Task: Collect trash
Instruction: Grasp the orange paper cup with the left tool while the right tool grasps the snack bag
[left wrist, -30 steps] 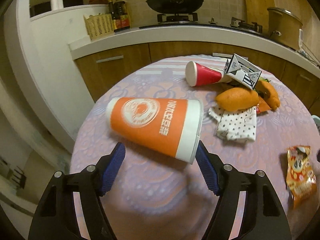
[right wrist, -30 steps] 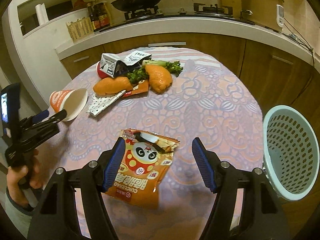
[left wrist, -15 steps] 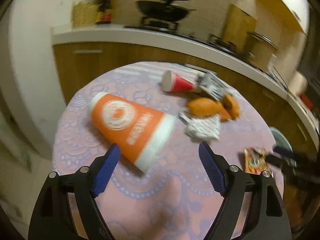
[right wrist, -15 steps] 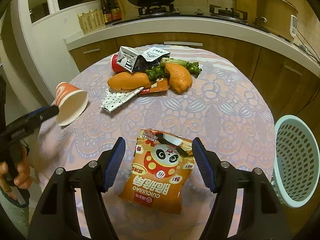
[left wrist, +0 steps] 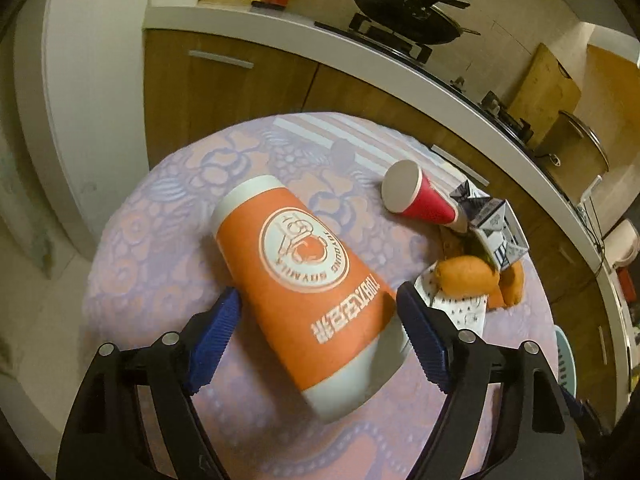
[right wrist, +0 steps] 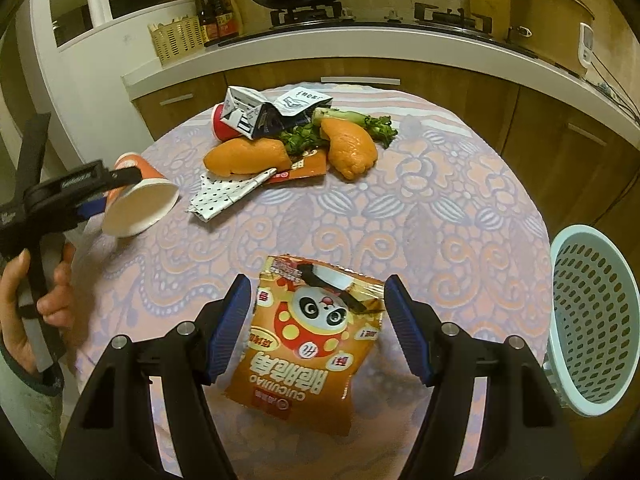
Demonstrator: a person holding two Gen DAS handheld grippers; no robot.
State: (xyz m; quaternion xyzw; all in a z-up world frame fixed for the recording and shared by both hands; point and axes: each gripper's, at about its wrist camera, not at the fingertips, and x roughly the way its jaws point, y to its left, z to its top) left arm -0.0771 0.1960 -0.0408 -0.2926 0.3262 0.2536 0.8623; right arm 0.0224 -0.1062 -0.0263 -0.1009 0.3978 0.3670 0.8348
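Step in hand: while the orange cup [left wrist: 308,292] lies on its side on the round table [left wrist: 168,216], the left gripper [left wrist: 320,332] straddles its wide end to pick it up; no lift has begun

Left tool: jaws wide, just now narrowing a little; the cup sits between the blue pads [left wrist: 216,324], which appear close against its sides, though no firm pinch can be told

Right tool: the right gripper [right wrist: 316,328] hovers open astride the snack bag [right wrist: 316,336], its pads apart from it; nothing held

Other trash: red cup [left wrist: 420,198], carton [left wrist: 496,232], peels [right wrist: 248,156] and napkin [right wrist: 224,196] heaped at the far side

Destination: the pale basket [right wrist: 588,316] stands off the table's right edge

Next move, as judged: close on the cup without crushing it; then carry it across to the basket
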